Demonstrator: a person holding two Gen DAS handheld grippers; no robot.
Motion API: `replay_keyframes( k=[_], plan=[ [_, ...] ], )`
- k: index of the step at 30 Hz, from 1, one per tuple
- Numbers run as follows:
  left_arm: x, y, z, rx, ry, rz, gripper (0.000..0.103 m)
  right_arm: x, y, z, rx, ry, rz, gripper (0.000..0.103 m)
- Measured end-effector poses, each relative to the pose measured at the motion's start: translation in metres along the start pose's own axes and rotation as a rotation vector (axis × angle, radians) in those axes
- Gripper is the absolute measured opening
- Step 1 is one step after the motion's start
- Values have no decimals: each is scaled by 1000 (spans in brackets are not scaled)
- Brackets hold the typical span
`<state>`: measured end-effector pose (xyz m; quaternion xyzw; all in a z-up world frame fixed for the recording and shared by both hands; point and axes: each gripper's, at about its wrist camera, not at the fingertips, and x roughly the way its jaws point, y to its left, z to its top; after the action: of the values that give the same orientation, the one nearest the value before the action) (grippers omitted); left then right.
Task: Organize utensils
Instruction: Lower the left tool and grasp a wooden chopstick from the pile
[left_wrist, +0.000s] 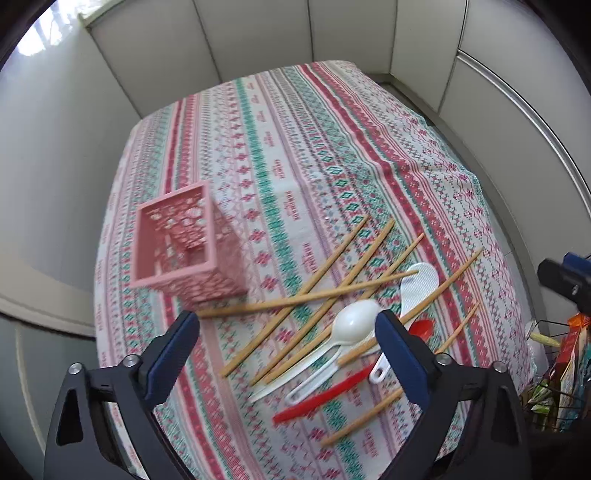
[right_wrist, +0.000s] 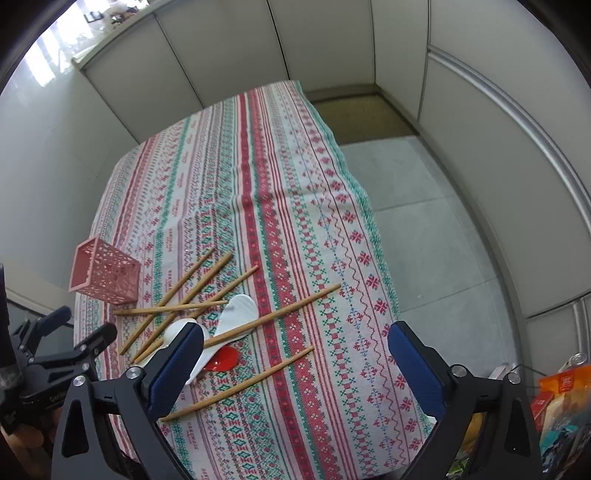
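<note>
The table is covered with a patterned tablecloth (left_wrist: 280, 155) in red, green and white stripes. A pink perforated holder (left_wrist: 181, 251) stands on the cloth, square and open at the top; in the left wrist view it is at about 10 o'clock from the left gripper (left_wrist: 286, 354). The utensils lie loose in one pile, well apart from the holder, at about 3 o'clock from it. There are several wooden chopsticks (left_wrist: 334, 266) crossing each other, a white plastic spoon (left_wrist: 354, 321), a white rice paddle (left_wrist: 421, 280), a red plastic knife (left_wrist: 325, 395) and a red spoon (left_wrist: 423, 328) that is partly hidden.

The left gripper hangs above the near part of the pile with its jaws spread wide. The spoon and some chopsticks appear between its blue pads (left_wrist: 170, 354), but nothing is pressed by them.

In the right wrist view the right gripper (right_wrist: 295, 365) is also released, jaws wide, above the cloth; one chopstick (right_wrist: 240, 384) lies between its fingers at 9 o'clock, not gripped.
</note>
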<state>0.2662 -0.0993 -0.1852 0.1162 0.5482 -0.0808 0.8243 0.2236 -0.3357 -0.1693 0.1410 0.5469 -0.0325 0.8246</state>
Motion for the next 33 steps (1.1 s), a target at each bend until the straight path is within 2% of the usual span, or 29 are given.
replay_keyframes(
  k=[5, 9, 14, 18, 23, 27, 33],
  plan=[
    [36, -25, 29, 28, 67, -56, 75, 24, -18, 8, 79, 76, 98, 90],
    [69, -35, 47, 22, 119, -93, 52, 37, -27, 11, 112, 108, 118, 85],
    [102, -46, 60, 27, 142, -88, 36, 43, -36, 17, 147, 123, 139, 85],
    [119, -51, 66, 32, 147, -115, 23, 46, -41, 21, 163, 130, 142, 85],
    [127, -57, 70, 51, 141, -102, 20, 50, -47, 22, 171, 139, 135, 85],
    [127, -61, 72, 61, 136, -83, 12, 52, -51, 21, 188, 149, 136, 85],
    [113, -63, 72, 84, 76, -45, 8, 58, -53, 18, 207, 172, 148, 85]
  ],
)
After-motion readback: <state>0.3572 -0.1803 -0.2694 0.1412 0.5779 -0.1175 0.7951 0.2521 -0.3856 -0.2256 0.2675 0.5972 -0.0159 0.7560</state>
